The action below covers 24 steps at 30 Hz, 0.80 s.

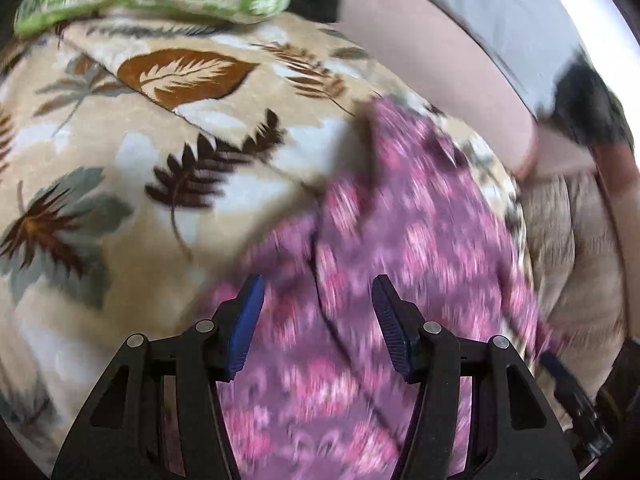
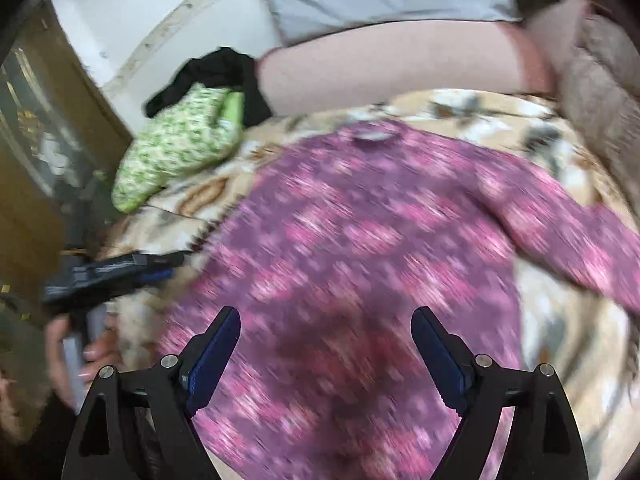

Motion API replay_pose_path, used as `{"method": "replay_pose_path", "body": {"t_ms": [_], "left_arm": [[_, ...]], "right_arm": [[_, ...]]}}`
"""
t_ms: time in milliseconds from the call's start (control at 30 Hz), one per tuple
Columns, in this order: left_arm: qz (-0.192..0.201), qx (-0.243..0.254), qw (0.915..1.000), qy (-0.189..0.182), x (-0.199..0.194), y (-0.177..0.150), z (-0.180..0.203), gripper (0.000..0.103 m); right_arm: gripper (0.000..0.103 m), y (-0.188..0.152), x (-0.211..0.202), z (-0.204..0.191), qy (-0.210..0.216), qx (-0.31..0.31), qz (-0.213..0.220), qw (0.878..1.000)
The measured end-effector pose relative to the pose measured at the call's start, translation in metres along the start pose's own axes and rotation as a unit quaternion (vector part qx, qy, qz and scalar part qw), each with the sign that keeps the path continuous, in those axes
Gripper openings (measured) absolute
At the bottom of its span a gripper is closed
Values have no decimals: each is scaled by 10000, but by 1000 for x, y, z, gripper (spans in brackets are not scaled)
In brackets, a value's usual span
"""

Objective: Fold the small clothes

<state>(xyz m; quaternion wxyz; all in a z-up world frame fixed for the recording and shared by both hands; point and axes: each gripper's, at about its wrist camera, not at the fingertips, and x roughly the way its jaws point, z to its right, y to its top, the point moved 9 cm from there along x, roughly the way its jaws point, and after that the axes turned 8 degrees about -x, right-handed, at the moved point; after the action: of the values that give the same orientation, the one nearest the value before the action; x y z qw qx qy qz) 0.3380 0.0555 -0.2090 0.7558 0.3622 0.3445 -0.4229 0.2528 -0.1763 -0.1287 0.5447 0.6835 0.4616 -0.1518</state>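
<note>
Both grippers hover with jaws apart, gripping nothing: left gripper (image 1: 318, 292) and right gripper (image 2: 326, 322) each have the purple-pink garment (image 2: 360, 248) spread directly beneath and ahead, on the leaf-patterned blanket (image 1: 120, 152).

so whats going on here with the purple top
A person with handheld tongs in each hand is folding small clothes on a leaf-print blanket. The purple-pink patterned top lies spread on it, collar at the far side, not visibly folded yet. Both the left tongs and right tongs are open above it, gripping nothing. A green patterned garment sits aside by a black one.
</note>
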Motion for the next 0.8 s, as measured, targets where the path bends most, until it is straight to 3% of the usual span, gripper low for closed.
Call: {"method": "replay_pose_path", "body": {"t_ms": [100, 233, 267, 400, 533, 567, 633, 733, 800], "left_arm": [[-100, -349, 9993, 8, 21, 33, -6, 56], [-349, -414, 9985, 21, 61, 55, -10, 56], [-456, -444, 9980, -25, 71, 55, -11, 52], [-746, -567, 9943, -501, 88, 39, -12, 48], [-757, -550, 9928, -748, 83, 40, 2, 47], [-801, -446, 9935, -680, 86, 38, 5, 47], [-940, -277, 9935, -578, 94, 31, 10, 11], [-771, -335, 9944, -640, 85, 35, 10, 5], [-298, -433, 9955, -790, 58, 53, 7, 4]], "right_arm": [[86, 49, 34, 0, 462, 110, -154, 9988], [79, 108, 106, 9, 326, 24, -645, 9974], [70, 121, 130, 14, 231, 11, -838, 9962], [57, 155, 197, 31, 100, 187, -1232, 9922], [56, 176, 244, 39, -71, 279, -1441, 9891], [45, 169, 259, 36, -70, 254, -1693, 9852], [17, 160, 267, 28, -61, 166, -1888, 9819], [12, 169, 253, 18, -112, -16, -1599, 9871], [11, 181, 241, 17, -88, -25, -1382, 9904]]}}
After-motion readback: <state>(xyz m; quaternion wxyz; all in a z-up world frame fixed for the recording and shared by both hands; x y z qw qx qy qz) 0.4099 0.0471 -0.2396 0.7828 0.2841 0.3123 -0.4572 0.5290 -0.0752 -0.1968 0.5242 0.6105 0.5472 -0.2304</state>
